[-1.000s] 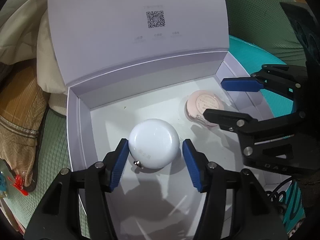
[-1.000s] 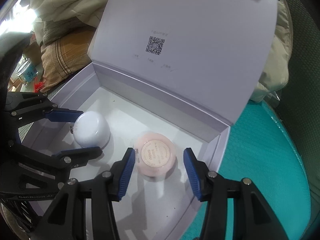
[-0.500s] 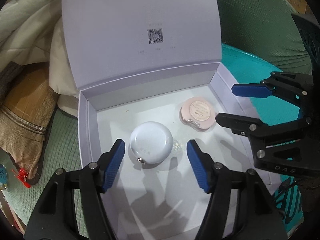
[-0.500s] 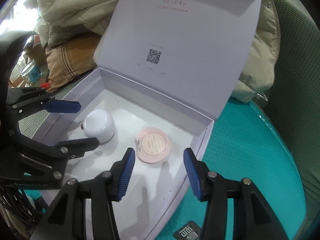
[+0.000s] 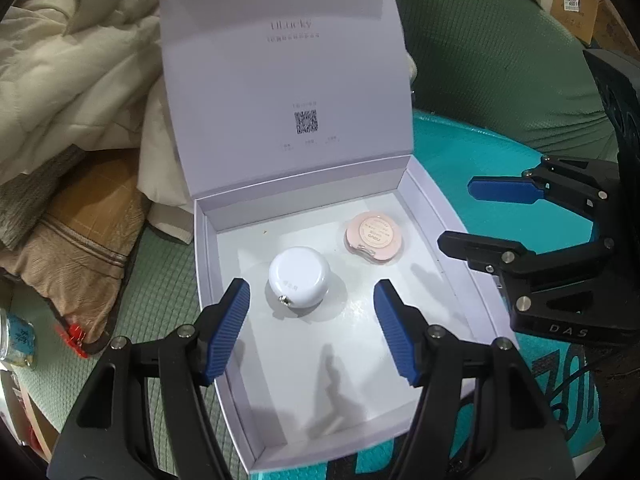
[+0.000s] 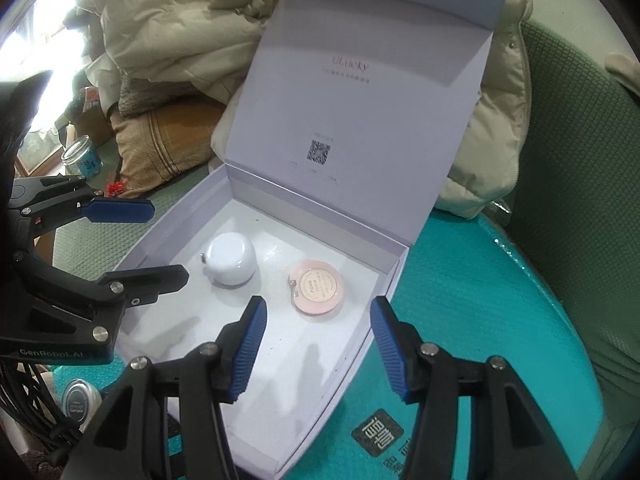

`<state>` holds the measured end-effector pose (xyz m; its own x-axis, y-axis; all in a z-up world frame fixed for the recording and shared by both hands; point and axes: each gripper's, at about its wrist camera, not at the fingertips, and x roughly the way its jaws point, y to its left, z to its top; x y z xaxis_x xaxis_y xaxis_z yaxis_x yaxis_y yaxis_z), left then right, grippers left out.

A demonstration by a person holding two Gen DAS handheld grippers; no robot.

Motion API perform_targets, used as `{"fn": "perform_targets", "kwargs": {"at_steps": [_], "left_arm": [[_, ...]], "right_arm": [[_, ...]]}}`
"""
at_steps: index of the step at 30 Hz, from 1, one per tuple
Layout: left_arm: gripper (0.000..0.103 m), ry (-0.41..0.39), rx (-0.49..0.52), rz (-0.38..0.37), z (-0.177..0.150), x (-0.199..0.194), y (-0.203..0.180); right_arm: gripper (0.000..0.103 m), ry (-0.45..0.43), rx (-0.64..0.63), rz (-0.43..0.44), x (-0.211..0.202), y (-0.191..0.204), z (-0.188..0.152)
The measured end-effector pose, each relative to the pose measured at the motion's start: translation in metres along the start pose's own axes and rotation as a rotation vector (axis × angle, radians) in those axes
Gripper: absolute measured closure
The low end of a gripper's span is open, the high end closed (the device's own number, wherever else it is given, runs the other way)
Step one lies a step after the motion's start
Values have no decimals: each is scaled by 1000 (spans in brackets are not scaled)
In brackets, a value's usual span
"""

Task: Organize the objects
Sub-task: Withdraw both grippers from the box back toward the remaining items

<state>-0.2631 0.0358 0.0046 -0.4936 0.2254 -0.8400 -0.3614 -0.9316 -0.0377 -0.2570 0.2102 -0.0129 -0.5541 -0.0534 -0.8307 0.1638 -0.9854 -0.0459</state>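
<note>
Box: we take the open white box (image 5: 424, 408) as our landmark; its hinged lid (image 5: 280, 80) stands upright at the far side, and both task items lie on its floor.
White case: the round white case (image 5: 299, 282) sits near the middle of the box floor, toward the left wall, with a small metal stud on its near edge; it touches nothing else.
Pink case: the flat pink disc case (image 5: 374, 237) lies toward the far right corner of the box, apart from the white one and just short of the right wall.
Left claw: our left claw (image 5: 312, 324) hangs above the box's near half, jaws having just been opening; the pads are spread clear of the white case and nothing is between them.
Right claw: our right claw (image 6: 318, 350) hovers over the box's near right rim, jaws likewise just opening, empty, the pink case lying beyond its tips.
Handling, white case: we judge it light, rigid and glossy, so likely to slip; pinch across its widest girth, away from the stud.
Handling, pink case: we judge it light, stiff and thin; grip across its rim edges, low against the box floor.
Box lid: thin card, probably floppy; we would push it by its free top edge.
</note>
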Motion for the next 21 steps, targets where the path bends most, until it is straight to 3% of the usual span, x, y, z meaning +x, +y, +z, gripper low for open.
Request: {"fn": "perform_targets", "kwargs": {"at_steps": [8, 21], "left_arm": [[35, -27, 14, 10, -8, -5, -1], [29, -82, -32, 21, -31, -42, -9]], "right_arm": [[34, -37, 7, -12, -29, 12, -7], [30, -73, 38, -44, -72, 19, -25]]}}
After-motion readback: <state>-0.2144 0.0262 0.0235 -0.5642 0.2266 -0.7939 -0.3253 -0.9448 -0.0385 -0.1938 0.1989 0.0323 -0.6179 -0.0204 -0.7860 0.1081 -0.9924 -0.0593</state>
